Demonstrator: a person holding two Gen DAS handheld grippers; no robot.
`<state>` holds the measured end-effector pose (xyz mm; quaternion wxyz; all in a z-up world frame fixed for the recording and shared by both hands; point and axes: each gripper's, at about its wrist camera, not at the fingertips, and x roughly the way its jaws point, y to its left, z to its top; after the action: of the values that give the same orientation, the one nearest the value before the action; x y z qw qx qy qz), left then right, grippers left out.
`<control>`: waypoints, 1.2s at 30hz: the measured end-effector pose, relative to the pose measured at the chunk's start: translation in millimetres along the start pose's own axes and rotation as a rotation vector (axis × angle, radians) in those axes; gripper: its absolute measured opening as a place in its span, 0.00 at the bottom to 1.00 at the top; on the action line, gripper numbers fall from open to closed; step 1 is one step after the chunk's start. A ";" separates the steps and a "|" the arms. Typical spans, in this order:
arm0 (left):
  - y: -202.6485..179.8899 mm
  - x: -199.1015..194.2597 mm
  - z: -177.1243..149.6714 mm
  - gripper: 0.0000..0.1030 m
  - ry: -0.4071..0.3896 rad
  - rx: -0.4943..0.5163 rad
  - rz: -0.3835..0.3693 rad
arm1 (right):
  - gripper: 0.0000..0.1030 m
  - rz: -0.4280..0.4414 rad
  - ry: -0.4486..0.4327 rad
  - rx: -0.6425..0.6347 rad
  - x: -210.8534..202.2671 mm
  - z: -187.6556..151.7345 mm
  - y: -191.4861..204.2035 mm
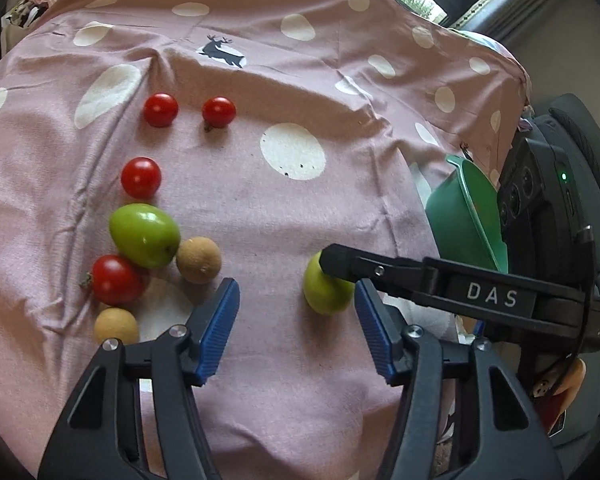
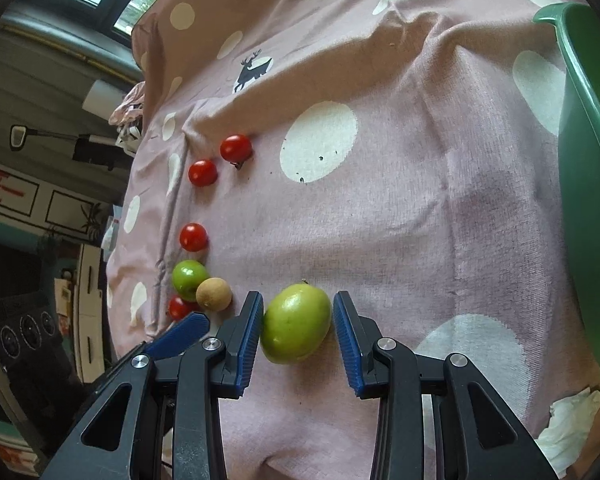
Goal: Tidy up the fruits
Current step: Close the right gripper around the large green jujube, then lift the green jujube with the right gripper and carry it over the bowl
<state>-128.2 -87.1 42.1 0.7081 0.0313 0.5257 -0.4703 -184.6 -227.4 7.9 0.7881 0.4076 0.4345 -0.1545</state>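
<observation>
Eight fruits show on the pink dotted cloth, and most already sit in a loose line off to the left of your left gripper: three cherry tomatoes farthest out, then a green fruit touching a fourth tomato, with two brown longans nearest the left finger. That gripper is empty, its jaws partly apart over bare cloth. To its right, the second green fruit lies on the cloth between the blue pads of your right gripper; the left pad looks to touch it, while the right pad shows a sliver of cloth, so you seem to bracket it, not clamp it. Farther right stands the green bowl, nothing visible inside. Judging by the line, this fruit is the one left to place.
</observation>
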 end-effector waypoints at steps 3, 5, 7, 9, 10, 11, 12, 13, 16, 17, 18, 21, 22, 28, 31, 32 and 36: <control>-6.3 7.4 -2.9 0.55 0.025 0.022 -0.004 | 0.37 0.003 -0.009 0.012 -1.3 0.9 -2.6; -9.8 11.8 -4.1 0.55 0.037 0.035 -0.003 | 0.37 0.015 -0.001 0.019 -0.1 1.3 -4.3; -12.5 15.6 -5.1 0.53 0.042 0.041 0.002 | 0.37 0.025 0.007 0.022 2.1 1.4 -4.3; -14.9 19.8 -5.7 0.48 0.049 0.049 0.003 | 0.37 0.029 0.012 0.025 3.4 1.4 -3.8; -16.5 22.5 -6.2 0.47 0.052 0.053 0.006 | 0.37 0.029 0.013 0.024 3.6 1.5 -3.8; -17.0 24.5 -6.7 0.45 0.056 0.055 0.010 | 0.37 0.027 0.011 0.023 4.0 1.5 -3.1; -17.7 26.4 -7.2 0.43 0.060 0.058 0.013 | 0.37 0.026 0.011 0.022 3.9 1.8 -3.1; -18.0 28.2 -7.6 0.42 0.063 0.058 0.014 | 0.37 0.027 0.010 0.022 3.6 1.7 -3.1; -18.7 31.5 -8.1 0.36 0.064 0.056 0.011 | 0.37 0.033 0.011 0.026 3.9 1.9 -3.0; -19.2 32.4 -7.8 0.34 0.061 0.056 0.011 | 0.37 0.034 0.011 0.027 3.8 1.8 -3.4; -19.3 32.7 -7.7 0.32 0.058 0.057 0.014 | 0.37 0.035 0.010 0.028 4.0 1.8 -3.3; -19.6 33.6 -7.5 0.31 0.050 0.063 0.025 | 0.37 0.034 0.009 0.027 4.4 1.9 -3.1; -19.7 33.5 -7.5 0.32 0.049 0.065 0.027 | 0.37 0.034 0.009 0.029 4.1 1.9 -3.6; -27.4 22.1 -6.3 0.32 0.000 0.094 0.038 | 0.38 0.034 -0.026 -0.006 -3.6 0.8 2.5; -32.4 11.8 -5.1 0.32 -0.034 0.105 0.029 | 0.38 0.034 -0.065 -0.036 -14.5 -1.2 10.0; -34.5 8.3 -4.9 0.32 -0.046 0.110 0.027 | 0.38 0.035 -0.079 -0.044 -18.4 -1.8 12.7; -44.5 -6.8 -3.0 0.32 -0.099 0.127 0.008 | 0.38 0.029 -0.149 -0.086 -36.9 -5.3 24.4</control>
<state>-161.5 -105.9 66.1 0.7319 0.0550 0.4588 -0.5008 -194.2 -212.2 48.8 0.8371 0.3668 0.3753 -0.1542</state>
